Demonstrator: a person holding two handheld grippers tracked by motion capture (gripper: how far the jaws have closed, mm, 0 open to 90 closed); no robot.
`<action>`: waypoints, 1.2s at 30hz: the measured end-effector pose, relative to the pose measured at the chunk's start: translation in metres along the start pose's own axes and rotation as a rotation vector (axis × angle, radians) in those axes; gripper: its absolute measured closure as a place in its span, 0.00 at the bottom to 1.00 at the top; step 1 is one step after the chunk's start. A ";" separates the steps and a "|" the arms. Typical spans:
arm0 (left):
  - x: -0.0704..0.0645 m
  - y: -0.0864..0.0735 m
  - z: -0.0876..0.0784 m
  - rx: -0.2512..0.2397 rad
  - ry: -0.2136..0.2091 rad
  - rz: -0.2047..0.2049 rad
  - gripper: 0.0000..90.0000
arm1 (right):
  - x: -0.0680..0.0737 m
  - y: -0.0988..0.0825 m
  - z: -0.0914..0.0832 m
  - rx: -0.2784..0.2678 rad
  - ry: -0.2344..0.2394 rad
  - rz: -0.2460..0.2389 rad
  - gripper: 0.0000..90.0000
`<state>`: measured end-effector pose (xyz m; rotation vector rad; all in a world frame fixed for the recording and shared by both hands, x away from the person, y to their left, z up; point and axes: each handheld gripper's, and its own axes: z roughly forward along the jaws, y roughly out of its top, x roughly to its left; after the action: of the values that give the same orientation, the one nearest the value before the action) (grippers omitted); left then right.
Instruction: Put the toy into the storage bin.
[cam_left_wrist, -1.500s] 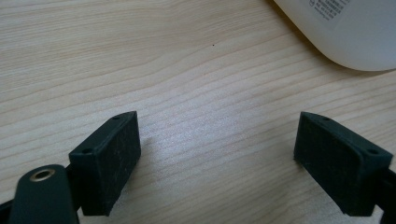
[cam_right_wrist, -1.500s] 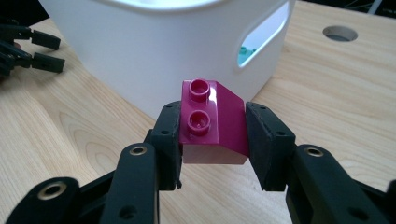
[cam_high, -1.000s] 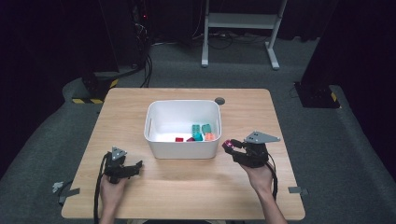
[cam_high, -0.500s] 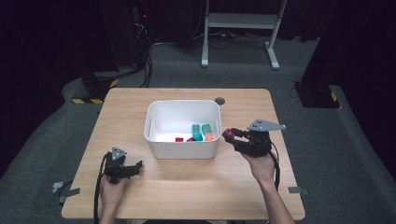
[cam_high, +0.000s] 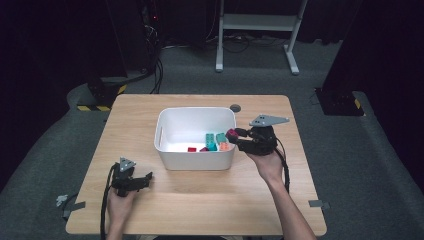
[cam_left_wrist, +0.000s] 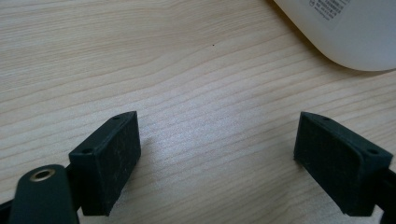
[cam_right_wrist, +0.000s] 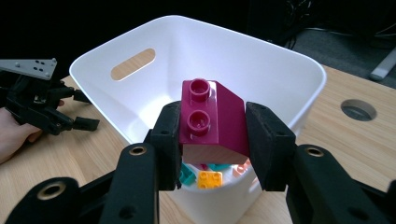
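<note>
Magenta brick (cam_right_wrist: 212, 122) clamped in right gripper (cam_right_wrist: 212, 140) above white bin (cam_right_wrist: 280, 70).

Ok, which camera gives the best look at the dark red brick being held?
The right gripper view: the dark red brick sits close up between the right tool's pads, studs and sloped face clear. In the high view it is a small dark red spot at the white bin's rim.

Dark magenta brick (cam_right_wrist: 212, 122) between the black right gripper (cam_right_wrist: 212, 140) pads, white bin (cam_right_wrist: 261, 60) just past it with teal, orange and pink bricks (cam_right_wrist: 210, 178) inside, light woodgrain desk (cam_right_wrist: 355, 144) underneath.
</note>
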<state>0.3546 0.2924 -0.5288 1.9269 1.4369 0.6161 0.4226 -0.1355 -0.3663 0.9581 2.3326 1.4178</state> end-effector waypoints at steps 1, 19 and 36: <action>0.000 0.000 0.000 0.000 0.000 0.000 0.16 | 0.001 0.002 0.004 0.004 0.005 -0.003 0.65; 0.000 0.000 0.000 0.000 0.000 0.002 0.16 | 0.001 0.004 0.033 0.037 0.014 0.017 0.46; 0.000 0.000 0.000 0.000 0.000 -0.001 0.16 | -0.014 -0.046 -0.009 -0.033 -0.060 0.080 0.48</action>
<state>0.3546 0.2924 -0.5288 1.9262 1.4369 0.6156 0.4099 -0.1647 -0.4031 1.0806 2.2449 1.4318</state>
